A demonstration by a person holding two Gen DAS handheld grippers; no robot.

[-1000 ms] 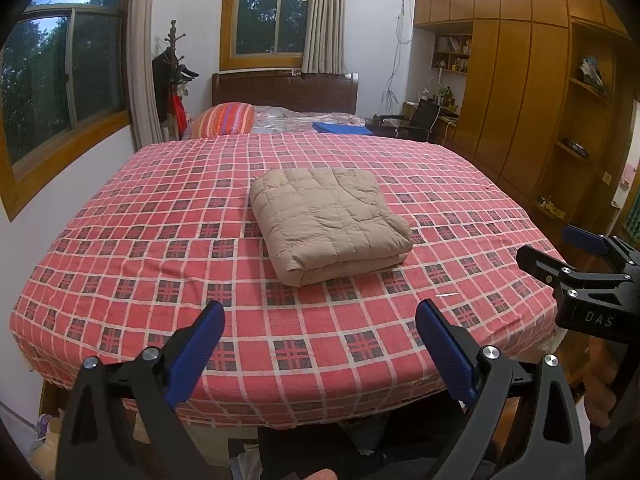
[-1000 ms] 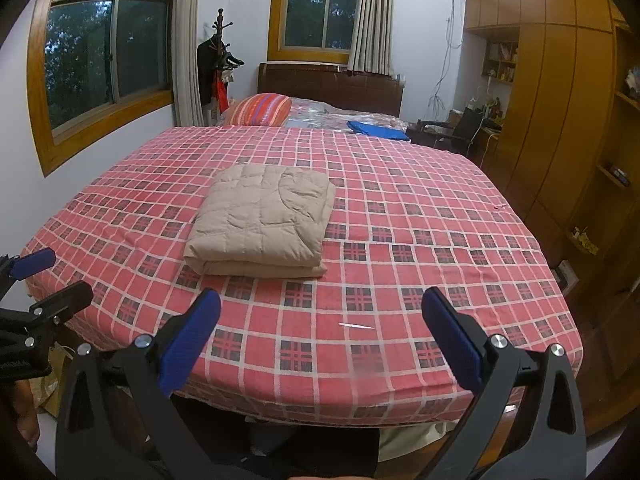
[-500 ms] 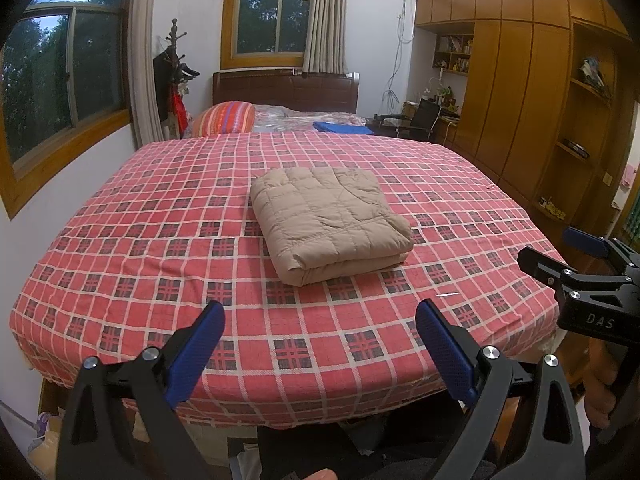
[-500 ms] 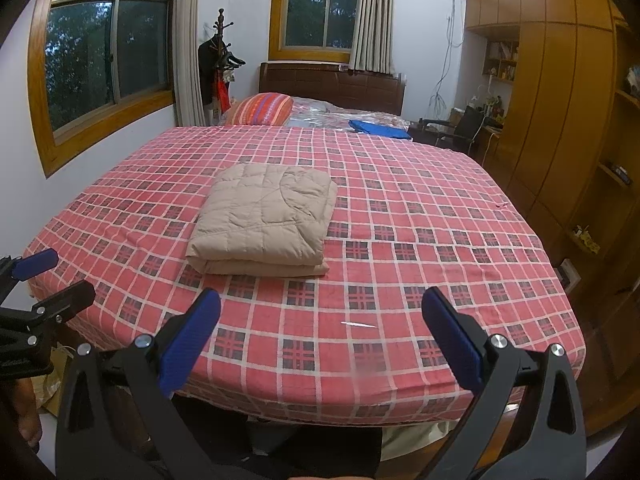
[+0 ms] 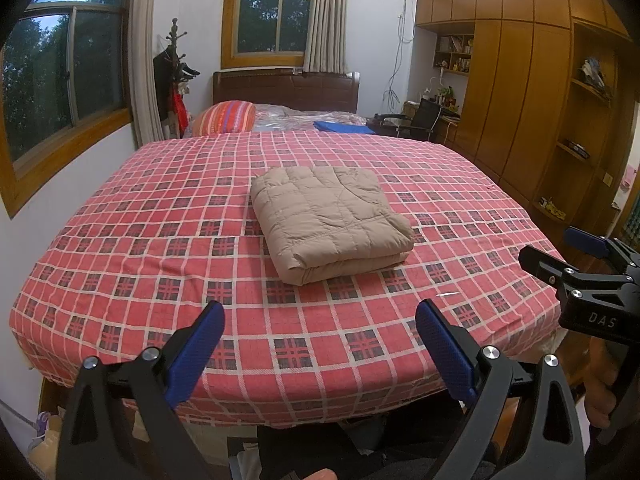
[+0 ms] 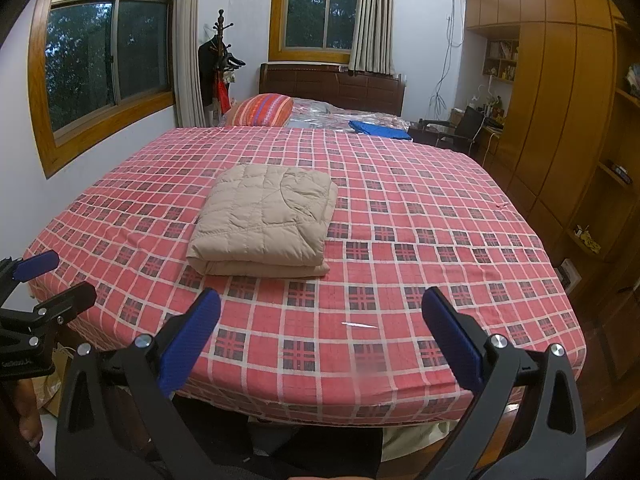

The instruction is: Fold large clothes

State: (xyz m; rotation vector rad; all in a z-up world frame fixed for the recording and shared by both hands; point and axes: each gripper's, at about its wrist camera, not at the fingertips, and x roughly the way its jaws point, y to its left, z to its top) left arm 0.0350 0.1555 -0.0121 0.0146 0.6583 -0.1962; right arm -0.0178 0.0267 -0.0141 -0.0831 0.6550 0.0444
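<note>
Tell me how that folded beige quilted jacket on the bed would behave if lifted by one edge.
The beige quilted jacket looks puffy and soft, so it would likely sag and start unfolding. Its padded stitching suggests it is light for its bulk. Lying flat in stacked layers on the checked bedsheet, it should neither roll nor tip.

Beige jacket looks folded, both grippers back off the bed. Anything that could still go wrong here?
Two risks, both modest. The beige jacket is puffy, and its stacked layers bulge at the near edge, so the fold may spring open. The left gripper and right gripper are open and empty; another grab could drag the checked bedsheet and skew the stack.
</note>
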